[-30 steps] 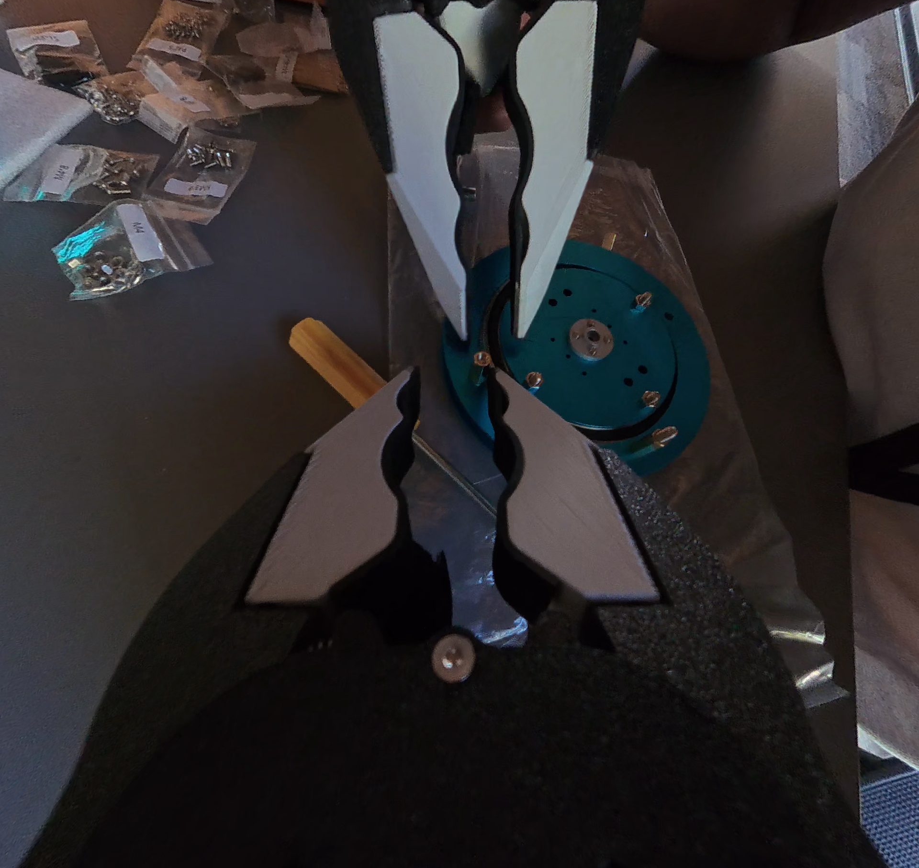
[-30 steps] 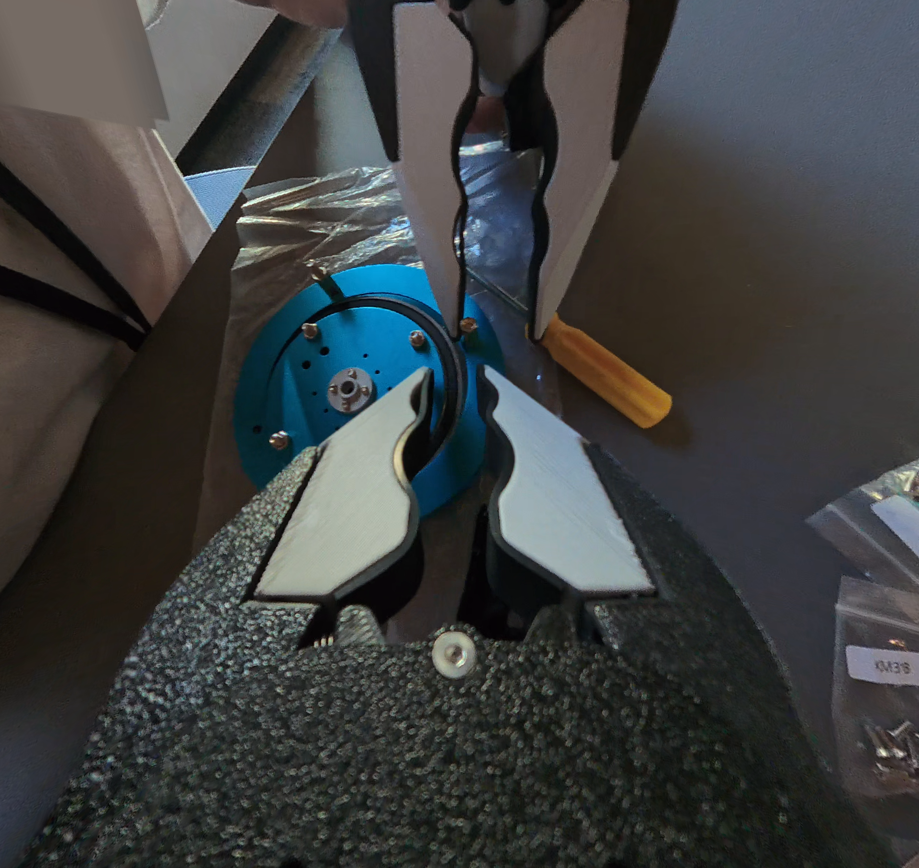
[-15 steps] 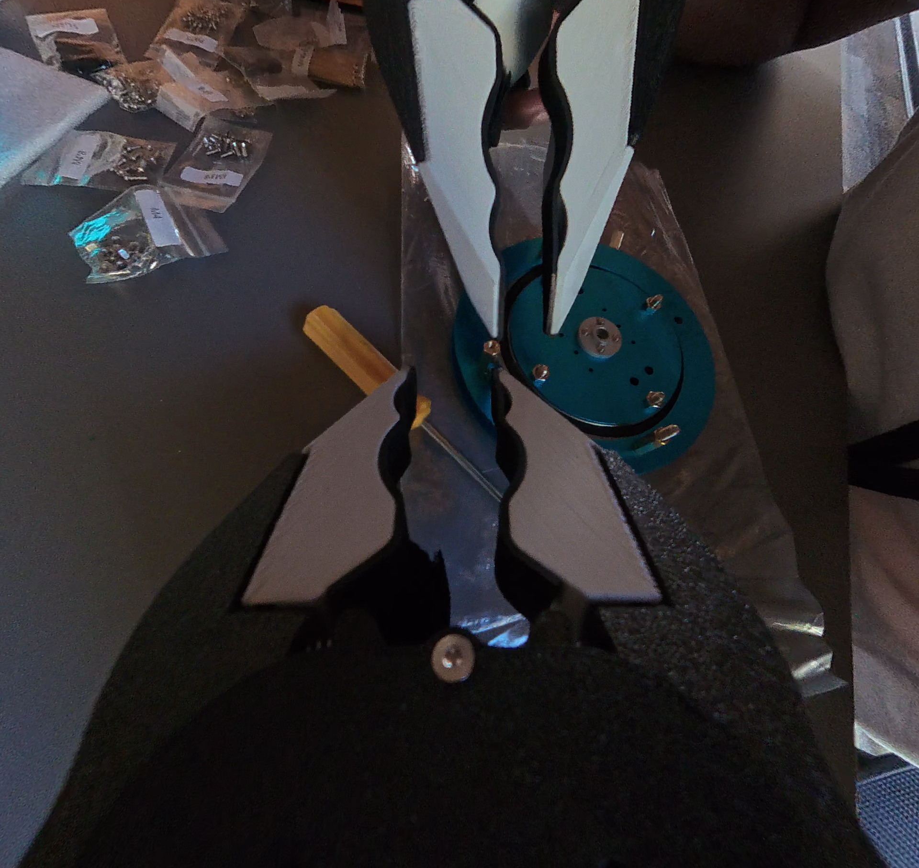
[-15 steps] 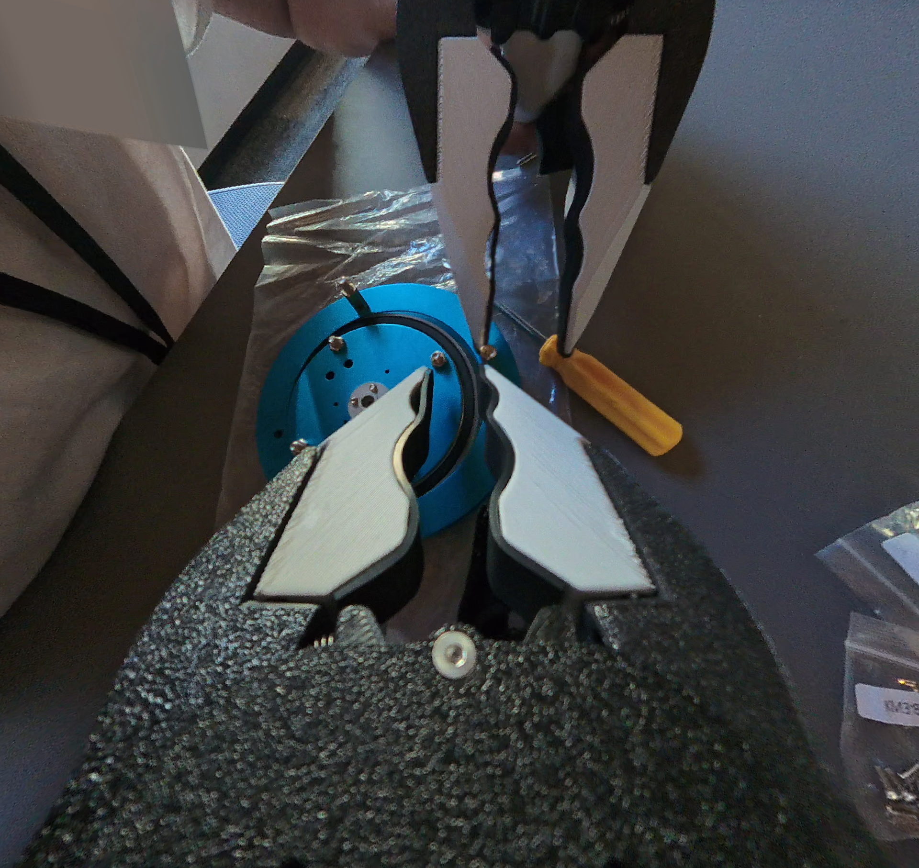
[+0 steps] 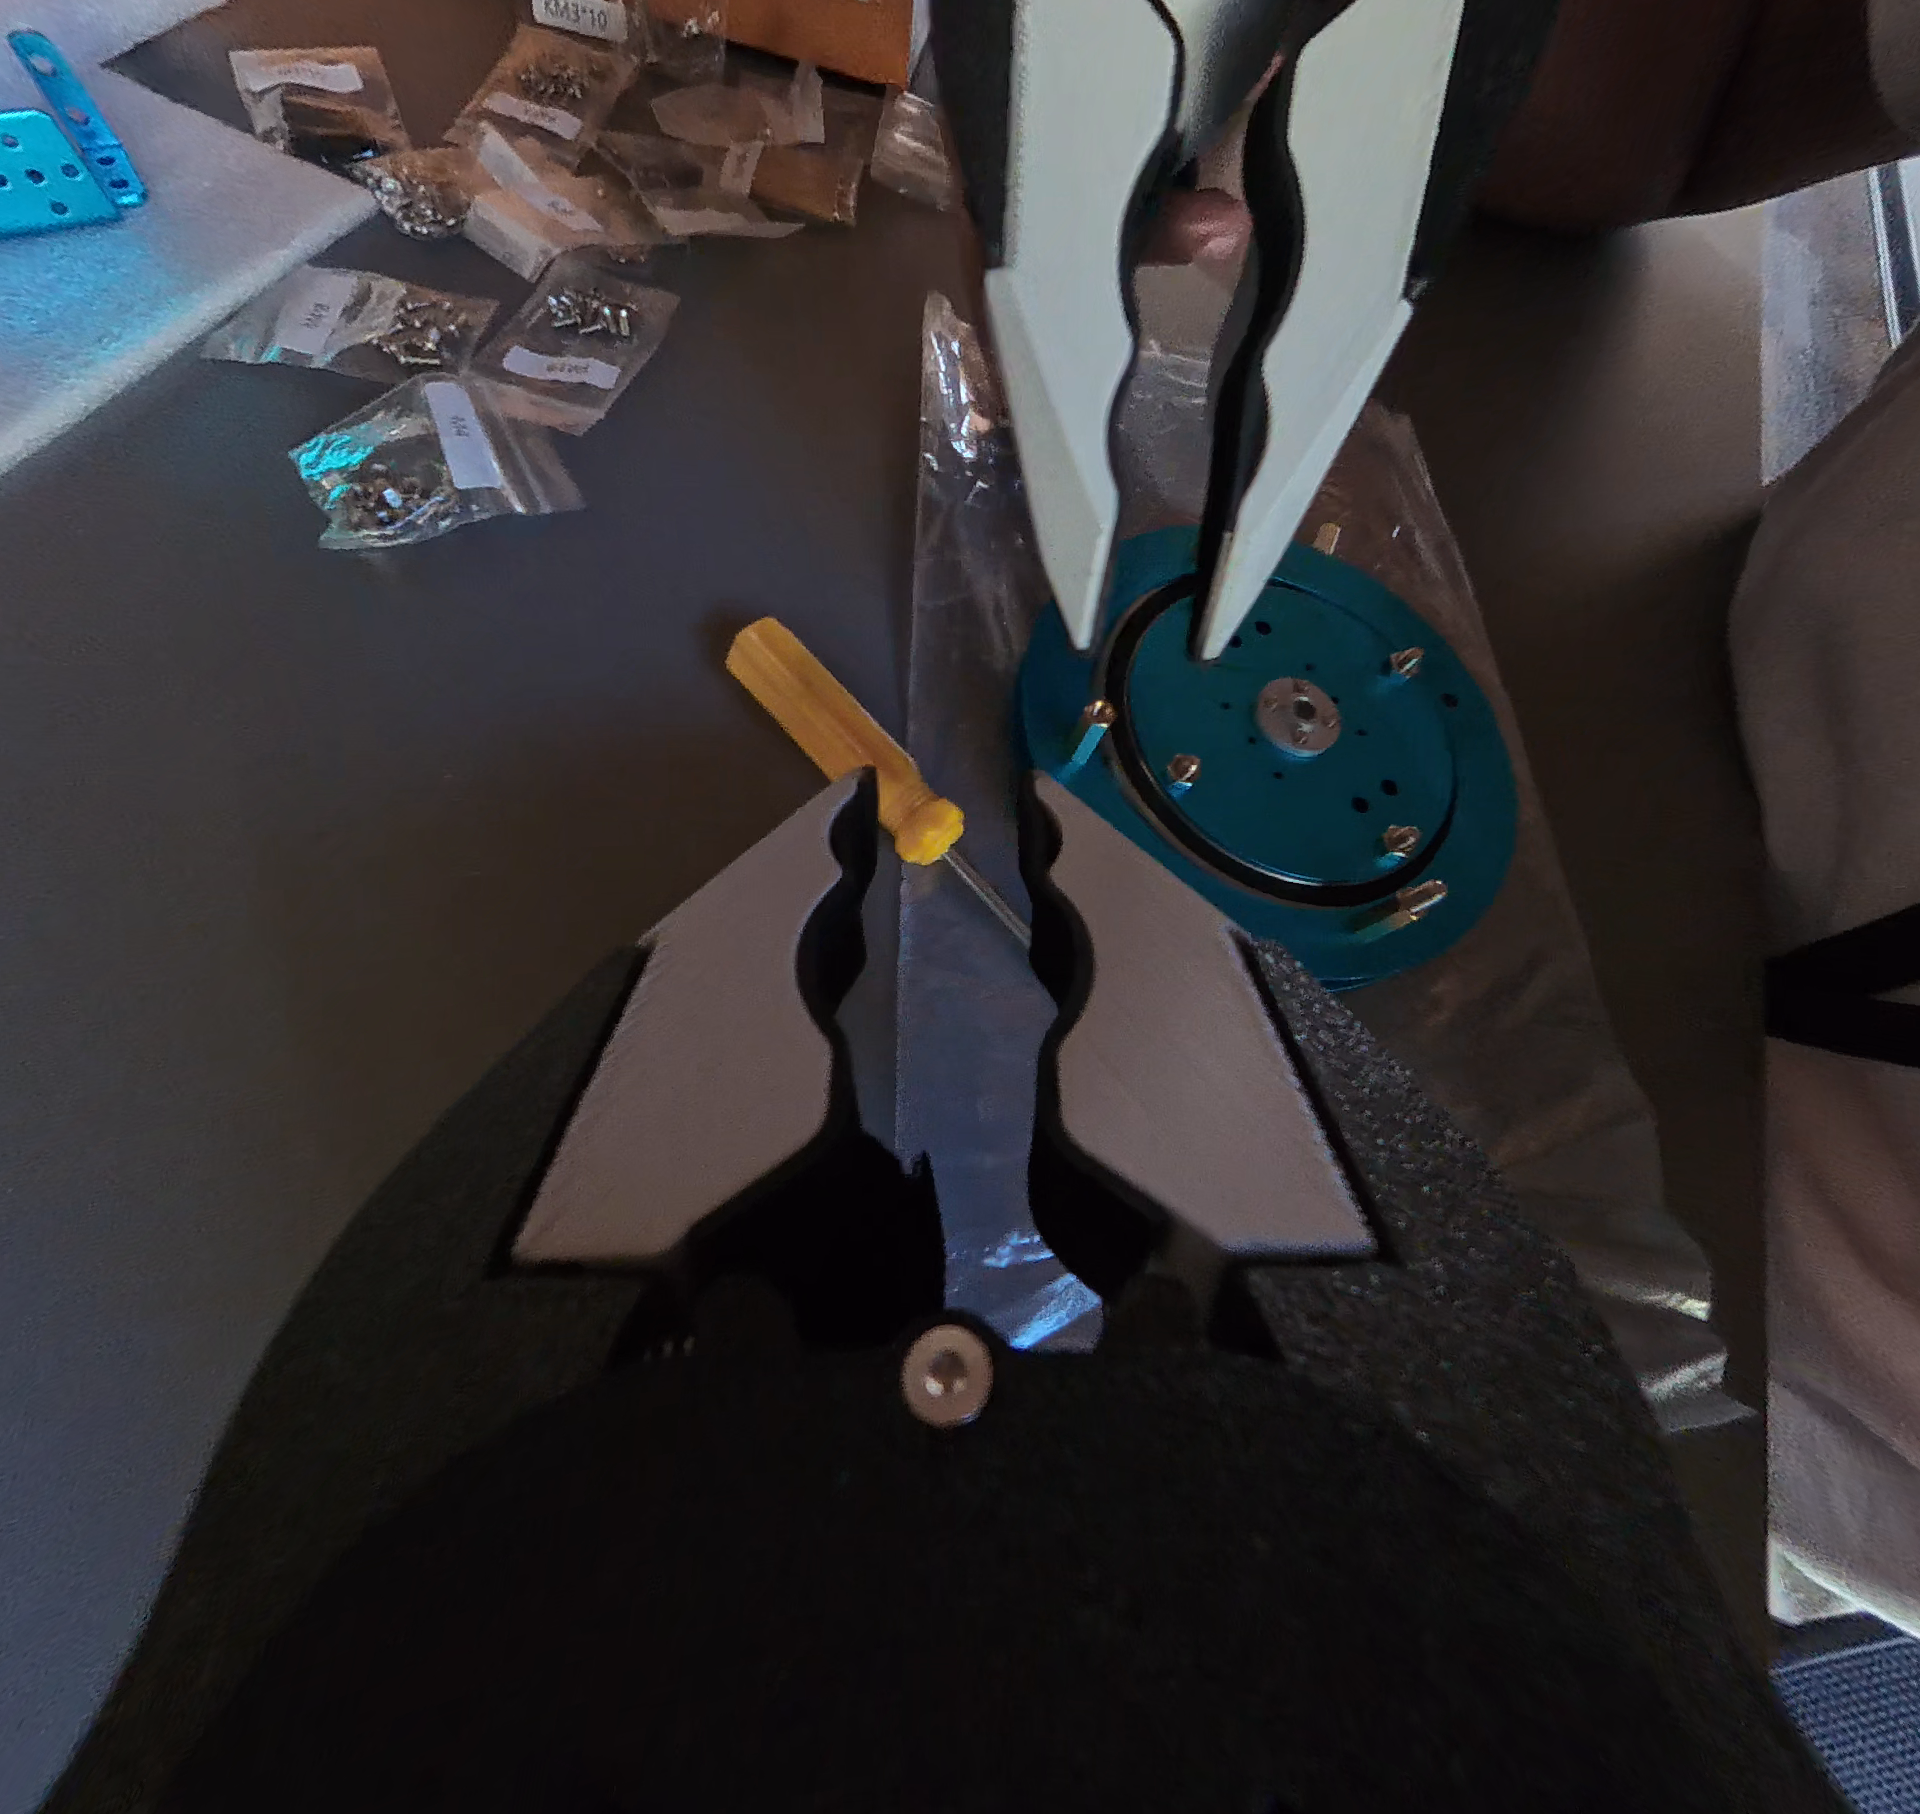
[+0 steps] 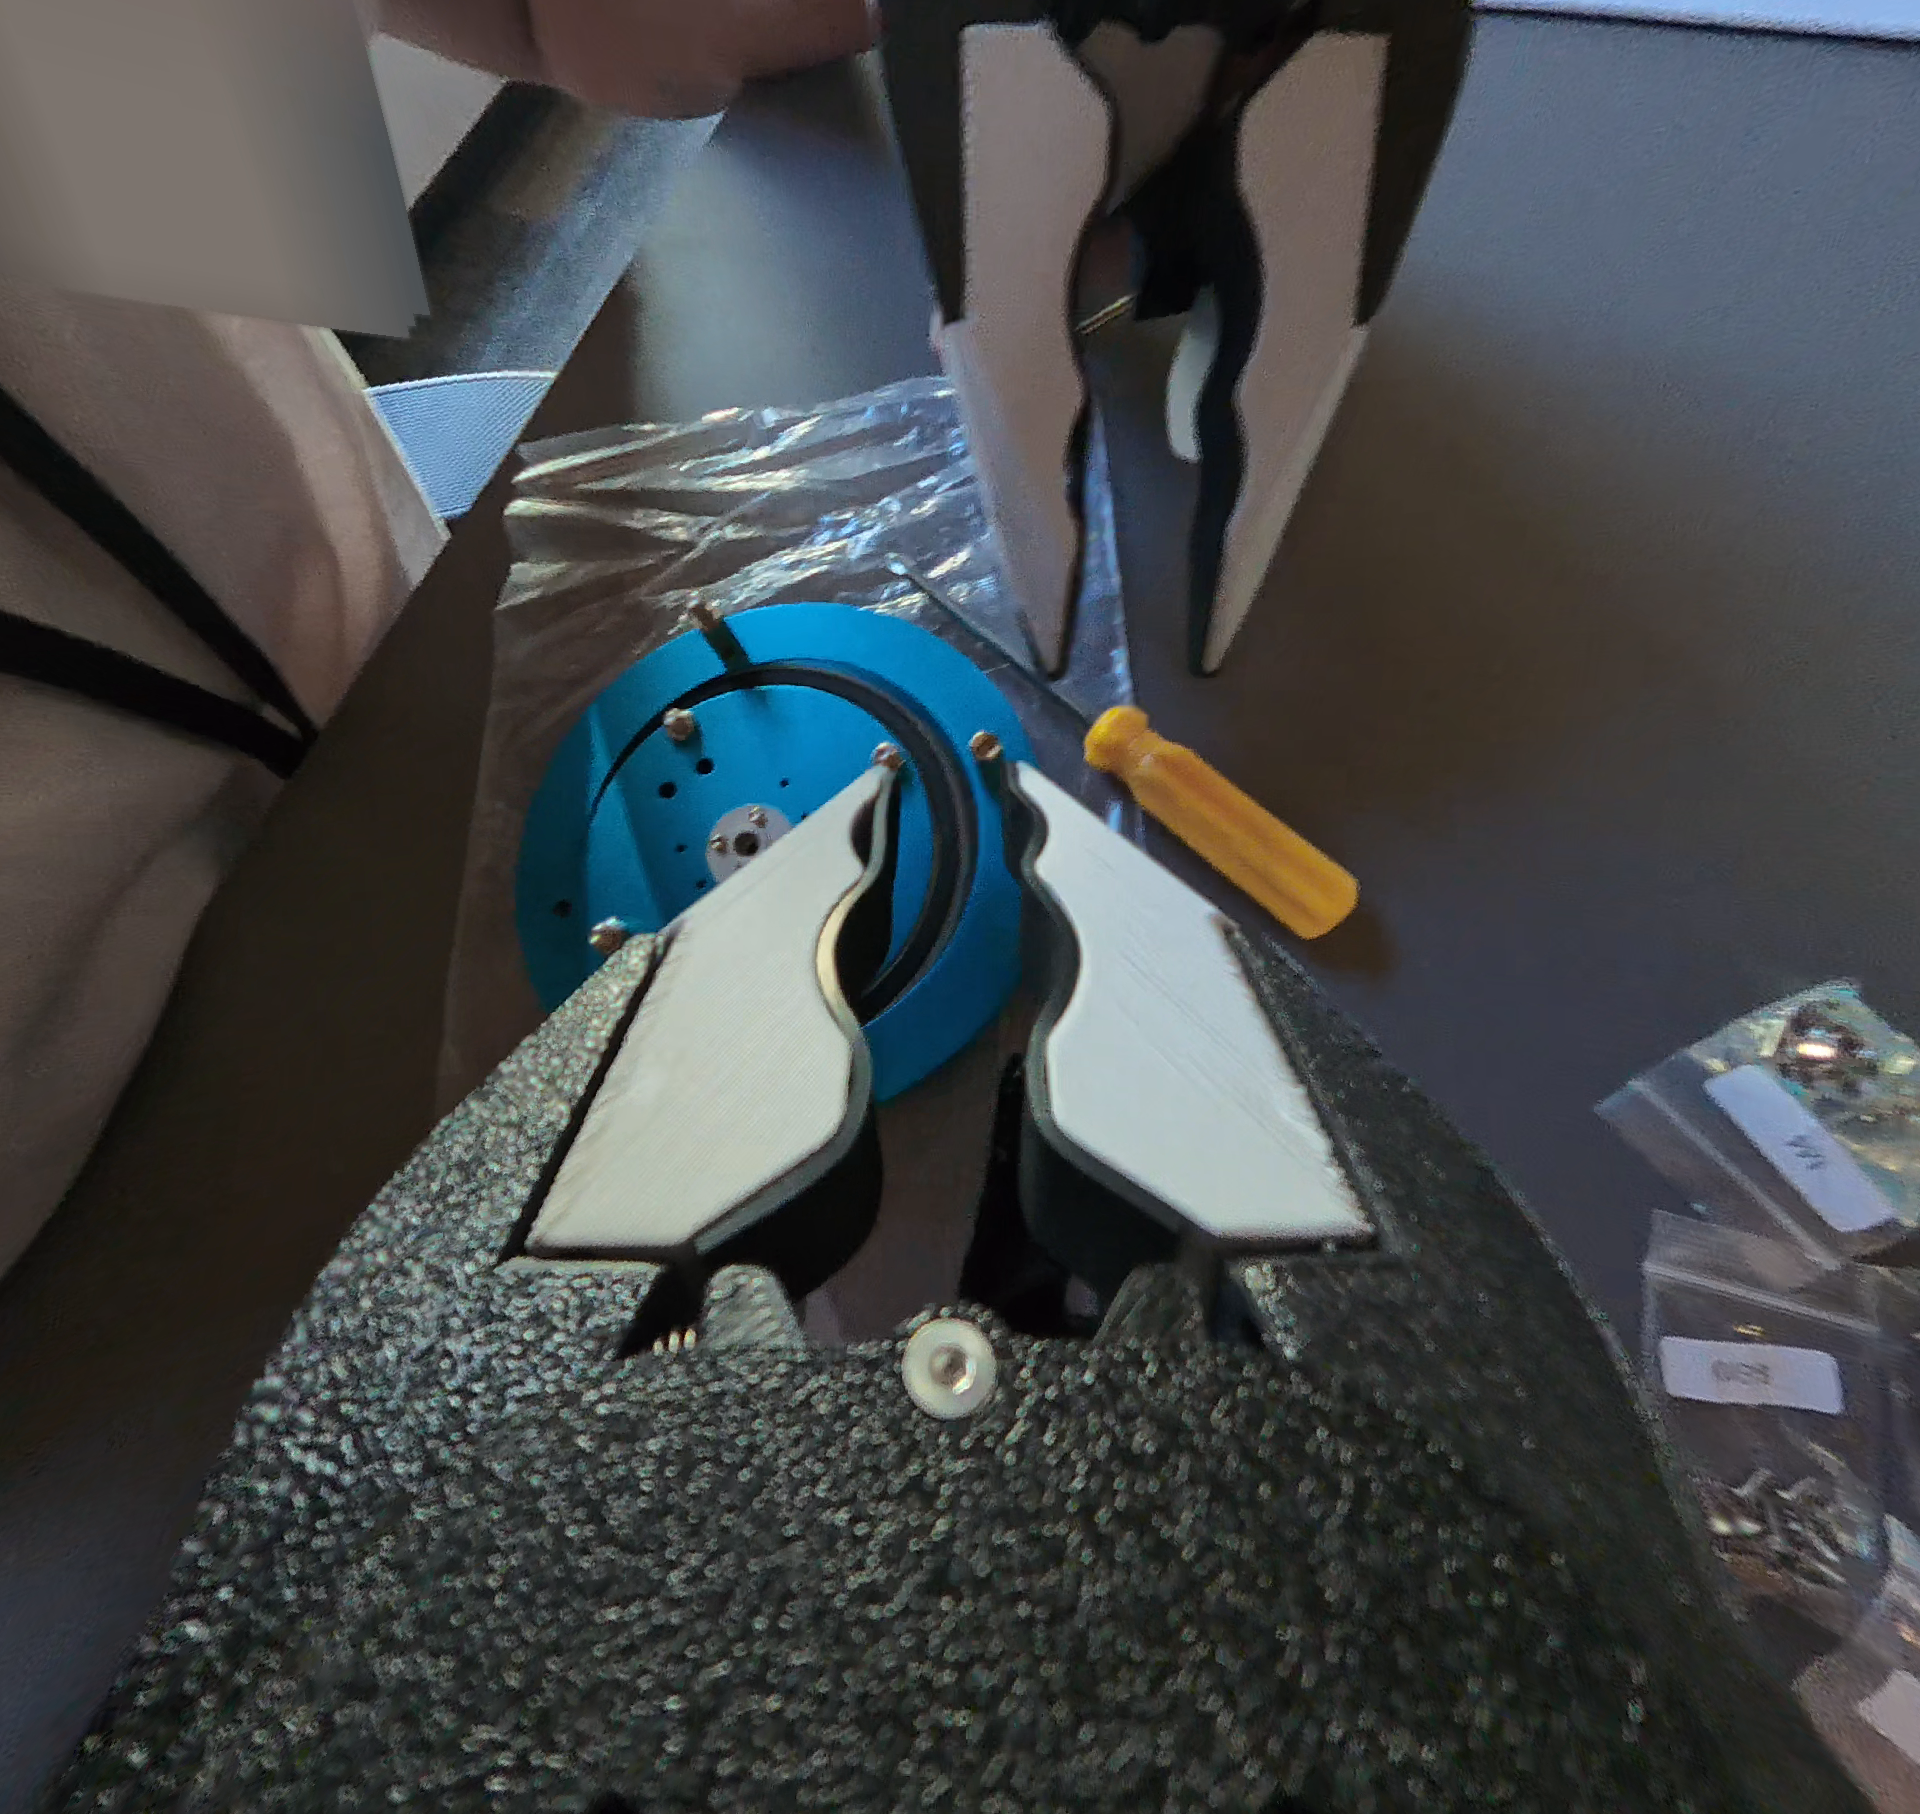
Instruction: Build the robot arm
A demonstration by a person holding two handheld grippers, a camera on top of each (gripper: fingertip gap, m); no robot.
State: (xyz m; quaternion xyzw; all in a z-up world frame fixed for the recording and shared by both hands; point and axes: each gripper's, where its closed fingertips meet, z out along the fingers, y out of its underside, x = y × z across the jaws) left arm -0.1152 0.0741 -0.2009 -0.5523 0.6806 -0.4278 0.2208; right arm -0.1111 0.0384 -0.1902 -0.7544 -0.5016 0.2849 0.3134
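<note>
The bench (image 5: pixel 416 829) is carrying a clear plastic bag (image 5: pixel 1507 1089), and the blue disc (image 5: pixel 1247 829) is lying on that bag near the bench's edge, beside the person. On so slick a sheet the disc is probably sitting loosely, so a sideways nudge from a claw could be sliding it toward that edge.

The right claw (image 5: pixel 1143 647) is hanging spread and empty. One tip is over the disc's outer rim and the other over the inner plate. The left claw (image 5: pixel 951 798) is also spread and gripping nothing. It is hovering over the collar of the yellow-handled screwdriver (image 5: pixel 821 715), whose thin shaft is lying across the bag's edge. A low pass here could be setting the round handle rolling.

A brass standoff (image 5: pixel 1091 730) on the rim looks to be leaning; a tip brushing it might be knocking it loose.

Compared with a second ago, both claws are sitting farther from each other. The left one is now farther left, with more of the handle showing, and the right one is no longer straddling that standoff. Both gaps are looking about unchanged.
</note>
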